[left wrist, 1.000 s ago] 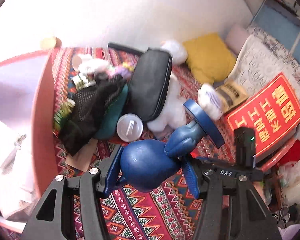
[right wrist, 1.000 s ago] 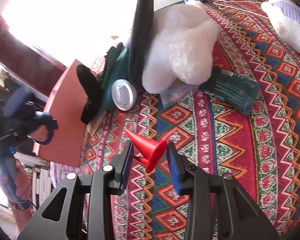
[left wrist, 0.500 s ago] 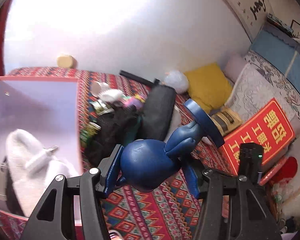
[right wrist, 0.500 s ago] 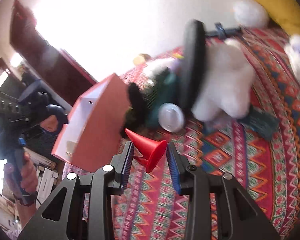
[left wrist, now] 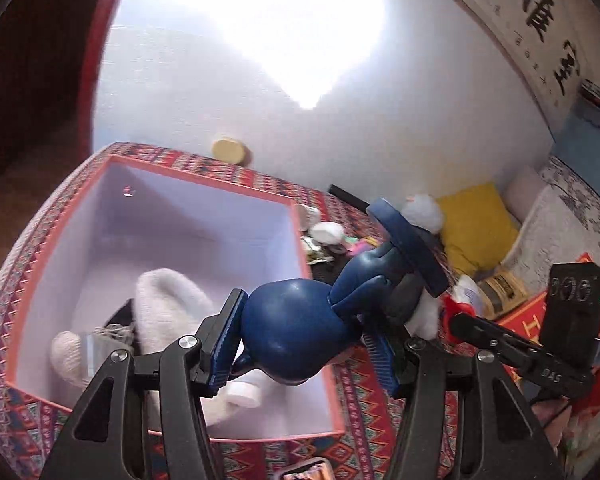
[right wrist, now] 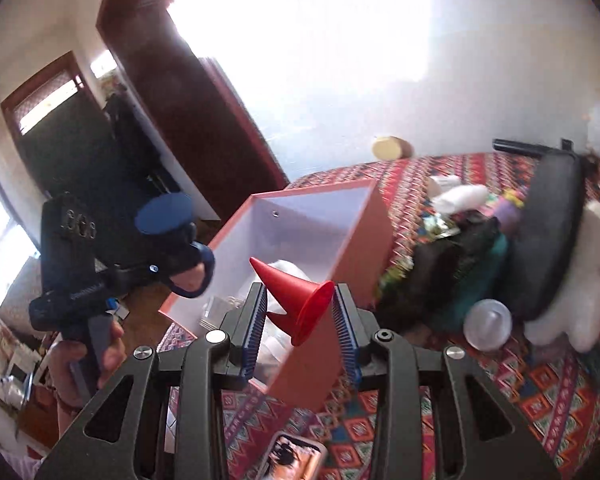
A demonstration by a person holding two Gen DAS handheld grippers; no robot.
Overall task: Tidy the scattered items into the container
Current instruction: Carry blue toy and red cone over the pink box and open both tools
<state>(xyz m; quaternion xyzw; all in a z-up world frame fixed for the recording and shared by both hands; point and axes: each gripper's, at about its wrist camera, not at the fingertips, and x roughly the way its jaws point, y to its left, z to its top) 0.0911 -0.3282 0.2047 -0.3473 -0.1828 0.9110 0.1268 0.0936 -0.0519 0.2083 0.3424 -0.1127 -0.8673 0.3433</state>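
From the left wrist, our left gripper (left wrist: pixel 306 344) clamps a blue toy (left wrist: pixel 300 336) above the box (left wrist: pixel 172 184). Let go too near the right-hand rim and it could bounce out onto the patterned cloth (left wrist: pixel 364 412). The box holds white plush (left wrist: pixel 168 304) and a white bottle (left wrist: pixel 244 394).

From the right wrist, our right gripper (right wrist: pixel 300 328) pinches a red cone (right wrist: pixel 296 300) before the box (right wrist: pixel 364 256); held by its flared rim, it might slip. Clutter (right wrist: pixel 460 252) remains outside.

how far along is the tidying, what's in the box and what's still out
Partly done. A white plush toy already lies in the pink box. In hand: the left tongs grip a blue figurine, the right tongs a red cone. Left on the bed: black pouch, white plush, clear lid.
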